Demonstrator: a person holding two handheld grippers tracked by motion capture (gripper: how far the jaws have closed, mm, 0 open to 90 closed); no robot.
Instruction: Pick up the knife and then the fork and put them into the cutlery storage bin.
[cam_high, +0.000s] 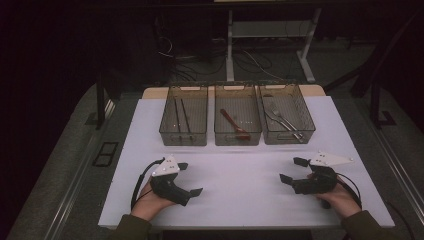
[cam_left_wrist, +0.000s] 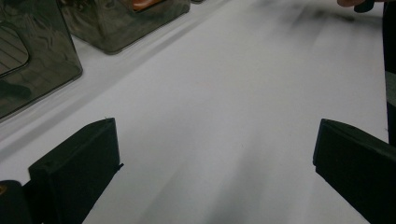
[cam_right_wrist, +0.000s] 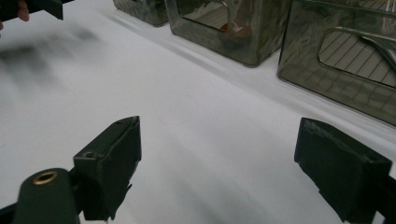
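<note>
Grippers empty; spoon in middle bin

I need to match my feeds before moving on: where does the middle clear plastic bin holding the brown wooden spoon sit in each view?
High view: the middle clear plastic bin is centre, far side of the white table.
Left gripper view: top left, orange-brown patch inside.
Right gripper view: top centre.
Shared landmark: brown wooden spoon.
</note>
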